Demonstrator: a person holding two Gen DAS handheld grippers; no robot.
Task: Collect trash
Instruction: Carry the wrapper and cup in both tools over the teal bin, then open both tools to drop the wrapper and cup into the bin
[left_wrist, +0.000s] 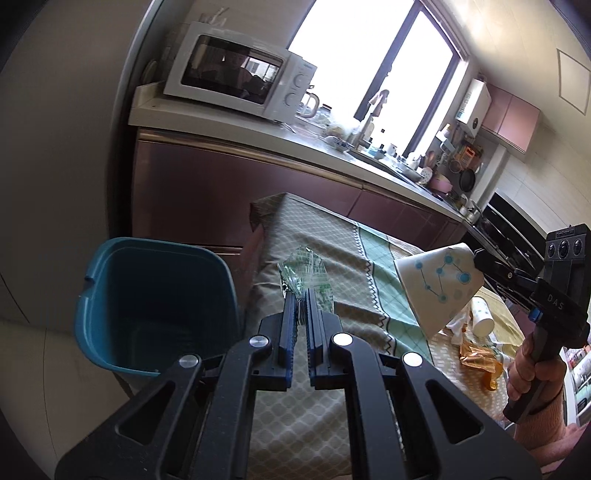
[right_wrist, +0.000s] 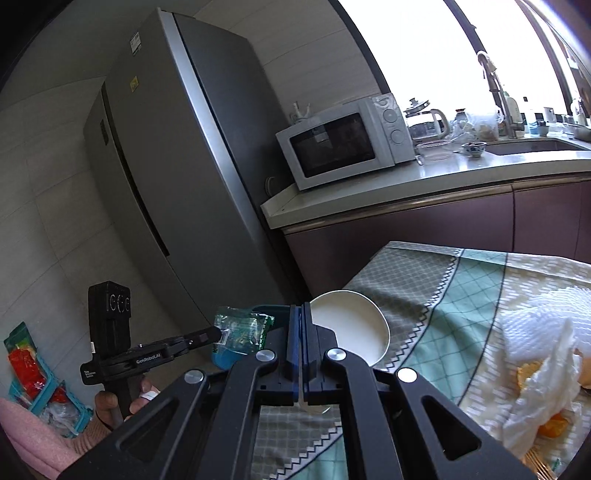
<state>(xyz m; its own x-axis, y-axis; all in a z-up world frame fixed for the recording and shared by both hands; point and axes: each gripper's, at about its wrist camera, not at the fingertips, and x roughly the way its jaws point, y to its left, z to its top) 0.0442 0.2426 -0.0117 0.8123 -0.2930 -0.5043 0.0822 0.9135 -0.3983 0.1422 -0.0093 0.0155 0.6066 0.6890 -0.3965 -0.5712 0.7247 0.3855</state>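
My left gripper (left_wrist: 302, 295) is shut on a crumpled clear-and-green plastic wrapper (left_wrist: 304, 275), held over the table's left end beside the blue trash bin (left_wrist: 147, 295). The wrapper (right_wrist: 242, 326) and left gripper (right_wrist: 218, 333) also show in the right wrist view. My right gripper (right_wrist: 301, 310) is shut on the rim of a white paper cup (right_wrist: 351, 332) with blue dots, held above the tablecloth. In the left wrist view the cup (left_wrist: 437, 284) hangs tilted from the right gripper (left_wrist: 478, 258). More trash lies on the table: a small cup (left_wrist: 482, 317), an orange wrapper (left_wrist: 478, 358), crumpled tissue (right_wrist: 543, 350).
The table wears a green and beige patterned cloth (left_wrist: 332, 236). Behind it runs a kitchen counter (right_wrist: 443, 173) with a microwave (right_wrist: 347, 142), kettle and sink. A grey fridge (right_wrist: 177, 166) stands left. A teal basket (right_wrist: 33, 380) with packets sits on the floor.
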